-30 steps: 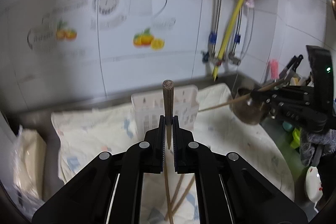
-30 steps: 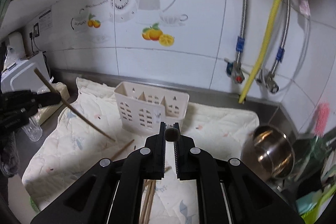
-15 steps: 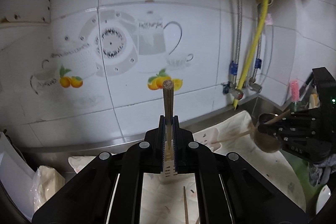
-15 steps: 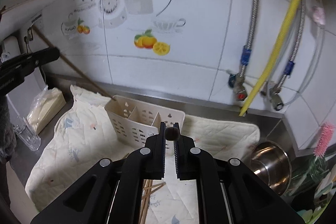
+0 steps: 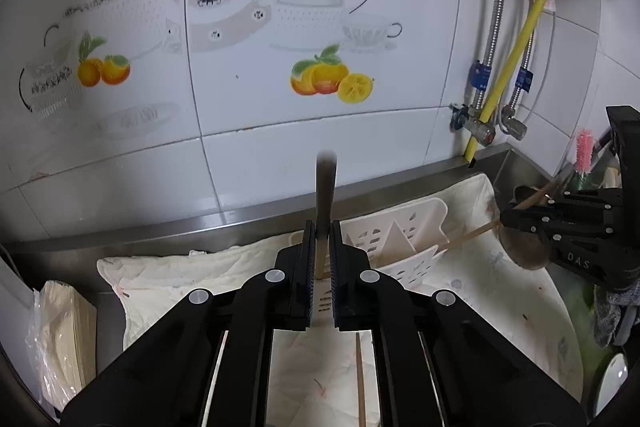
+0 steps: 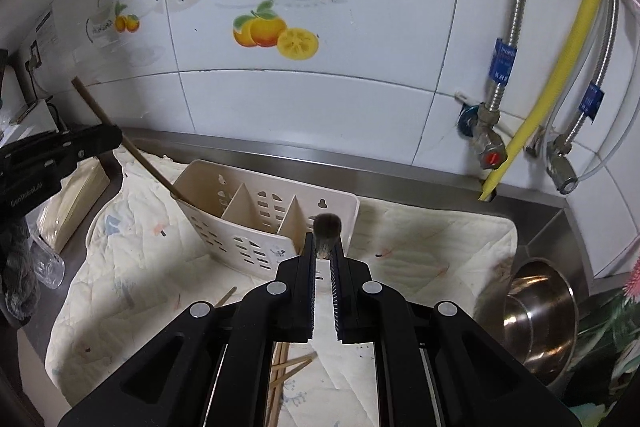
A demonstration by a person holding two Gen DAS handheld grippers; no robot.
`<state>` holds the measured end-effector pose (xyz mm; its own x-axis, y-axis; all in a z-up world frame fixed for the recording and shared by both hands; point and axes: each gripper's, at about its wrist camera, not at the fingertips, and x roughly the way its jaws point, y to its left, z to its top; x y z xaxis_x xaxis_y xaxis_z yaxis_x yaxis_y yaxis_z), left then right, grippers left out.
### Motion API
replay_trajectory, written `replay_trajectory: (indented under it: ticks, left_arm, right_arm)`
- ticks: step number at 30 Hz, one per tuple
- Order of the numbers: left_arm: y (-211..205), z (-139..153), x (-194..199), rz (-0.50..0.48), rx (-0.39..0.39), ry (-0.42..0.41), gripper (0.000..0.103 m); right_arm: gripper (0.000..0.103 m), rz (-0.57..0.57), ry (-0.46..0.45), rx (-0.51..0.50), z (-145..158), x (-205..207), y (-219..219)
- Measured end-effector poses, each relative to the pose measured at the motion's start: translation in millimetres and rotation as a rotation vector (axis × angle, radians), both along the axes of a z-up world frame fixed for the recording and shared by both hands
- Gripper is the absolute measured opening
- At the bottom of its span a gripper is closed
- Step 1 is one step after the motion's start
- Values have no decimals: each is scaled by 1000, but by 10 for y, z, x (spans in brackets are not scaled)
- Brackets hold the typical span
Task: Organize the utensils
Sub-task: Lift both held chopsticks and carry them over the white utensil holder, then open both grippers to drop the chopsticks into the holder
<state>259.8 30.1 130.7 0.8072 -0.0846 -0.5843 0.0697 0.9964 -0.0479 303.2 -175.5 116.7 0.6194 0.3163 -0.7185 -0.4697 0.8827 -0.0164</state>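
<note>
A tiled wall [image 5: 248,131] printed with teapots, cups and oranges backs a steel table [image 5: 240,227]. A pale quilted cloth [image 6: 132,267] covers the table, and a cream slotted holder [image 6: 256,223] with three compartments stands on it.

The left claw [image 5: 322,259] is clenched on a chopstick [image 5: 325,187] that rises upright past its tips; seen from the right wrist, that stick slants down to the holder's left end compartment, its lower tip at the rim there. The right claw [image 6: 324,267] is clenched on another chopstick [image 6: 326,231], seen end-on, just before the holder's right compartment; from the left wrist this stick points at the holder's right side. Loose chopsticks [image 6: 288,375] lie on the cloth under the claws.

A steel bowl [image 6: 540,323] sits at the right, near a yellow hose [image 6: 560,59].

Small letters "DAS" show on the right claw's body in the left view; the writing on the left claw's body is too blurred to read surely.
</note>
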Motion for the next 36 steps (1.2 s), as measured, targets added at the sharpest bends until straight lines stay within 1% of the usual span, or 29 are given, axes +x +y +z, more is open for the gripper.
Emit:
replay_trajectory:
  ticks: [2,5,6,8,10,11,14,16,19,20,24,25,26,28,32,36]
  left_arm:
    - [11,-15,-18,5,2,-3,7]
    - [38,-12,-59,3,-7,-9,10]
    - [52,-4,-87,3,-13,-13,12]
    - [64,22,-147,6,-15,-25,18]
    - [84,51,-266,7,-27,-42,19]
    - [92,57,-318,4,-36,-47,19]
    - [84,13,-560,-12,-52,-63,20]
    - [59,-69,-715,-23,-53,-64,20]
    - [17,-259,-948,-47,-84,-45,20]
    - [-7,-317,-1013,-58,-94,-38,20]
    - [-122,-596,-1304,-99,-114,-12,20]
    - [-176,-699,-1398,-104,-106,-2,25]
    - [-209,-752,-1434,-106,-105,5,34]
    - [-285,-912,-1547,-117,-111,25,41]
    - [-456,-1238,-1693,-154,-114,86,42]
    - [-631,-1533,-1773,-198,-115,146,41]
  right_arm:
    - [11,-5,2,6,-20,32,-3]
    - [21,-17,-18,19,13,24,-34]
    - [25,-23,-27,20,35,17,-47]
    - [28,-35,-51,26,97,-26,-83]
    - [33,-40,-72,30,157,-89,-115]
    - [39,-50,-95,33,204,-163,-144]
    - [44,-56,-133,40,257,-359,-200]
    - [49,-61,-151,40,244,-505,-229]
    - [54,-65,-176,31,152,-753,-263]
    - [57,-70,-181,29,88,-868,-276]
    - [63,-86,-196,24,-148,-1197,-326]
    - [64,-90,-197,28,-222,-1282,-350]
    - [65,-96,-195,30,-284,-1345,-371]
    - [65,-111,-176,37,-440,-1471,-425]
    - [70,-140,-138,60,-692,-1658,-534]
    - [74,-190,-127,47,-947,-1839,-616]
